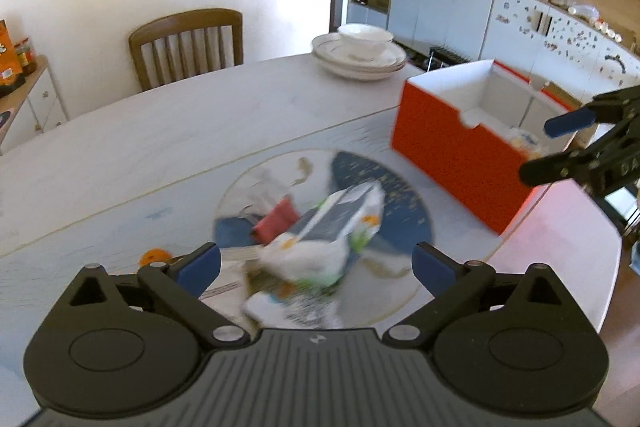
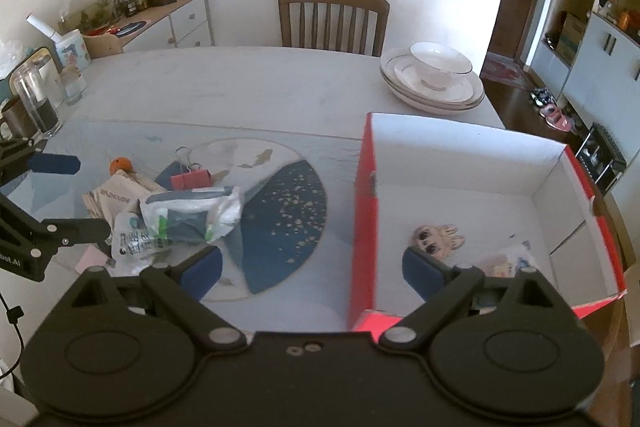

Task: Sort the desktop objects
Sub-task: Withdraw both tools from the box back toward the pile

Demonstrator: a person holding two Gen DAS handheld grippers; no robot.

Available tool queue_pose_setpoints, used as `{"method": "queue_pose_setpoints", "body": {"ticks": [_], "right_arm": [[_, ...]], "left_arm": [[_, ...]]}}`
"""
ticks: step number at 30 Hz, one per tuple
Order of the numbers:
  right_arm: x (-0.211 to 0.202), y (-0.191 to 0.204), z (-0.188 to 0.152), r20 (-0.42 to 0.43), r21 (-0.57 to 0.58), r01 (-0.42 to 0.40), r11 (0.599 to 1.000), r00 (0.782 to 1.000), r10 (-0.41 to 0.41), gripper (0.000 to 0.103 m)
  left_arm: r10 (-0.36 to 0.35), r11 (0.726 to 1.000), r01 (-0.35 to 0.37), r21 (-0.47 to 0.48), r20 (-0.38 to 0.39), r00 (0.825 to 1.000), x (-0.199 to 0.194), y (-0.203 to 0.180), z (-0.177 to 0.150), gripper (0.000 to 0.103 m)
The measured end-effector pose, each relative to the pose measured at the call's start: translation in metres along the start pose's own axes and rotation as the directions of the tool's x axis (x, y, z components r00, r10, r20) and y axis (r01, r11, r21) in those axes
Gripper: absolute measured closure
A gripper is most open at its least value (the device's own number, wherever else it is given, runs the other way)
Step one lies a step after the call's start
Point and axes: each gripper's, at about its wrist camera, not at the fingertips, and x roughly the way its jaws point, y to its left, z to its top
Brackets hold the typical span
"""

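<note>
1. Behind the white table (image 2: pixel 240 83) stood a wooden chair (image 2: pixel 333 17), and stacked plates (image 2: pixel 432 83) sat at its far edge.
2. My left gripper (image 1: pixel 316 265) was wide open and empty above the pile of packets (image 1: pixel 320 235) on the round mat (image 2: pixel 288 195).
3. My right gripper (image 2: pixel 312 267) was also open, holding nothing, straddling the red box (image 2: pixel 362 195) wall.
4. Inside the box lay a cartoon sticker (image 2: pixel 438 237); a red clip (image 2: pixel 191 179) and an orange ball (image 2: pixel 120 164) remained by the pile.

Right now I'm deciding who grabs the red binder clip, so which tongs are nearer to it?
Left. The left tongs hang open just beside the clutter pile holding the red binder clip. The right tongs straddle the red box's wall, farther away.
</note>
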Motion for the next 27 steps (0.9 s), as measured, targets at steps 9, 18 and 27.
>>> {"method": "queue_pose_setpoints", "body": {"ticks": [9,18,27], "right_arm": [[0.022,0.038,0.012,-0.002,0.031,0.045,0.999,0.999,-0.045,0.006],[0.050,0.072,0.027,-0.013,0.050,0.088,0.995,0.996,-0.087,0.006],[0.081,0.090,0.042,-0.040,0.070,0.136,0.988,0.990,-0.134,0.006]], "left_arm": [[0.023,0.999,-0.022,0.043,-0.035,0.999,0.014,0.043,-0.016,0.001],[-0.004,0.999,0.008,0.048,-0.077,0.997,0.035,0.074,-0.026,0.001],[-0.016,1.000,0.017,0.007,-0.134,0.991,0.059,0.092,-0.027,0.001]]}}
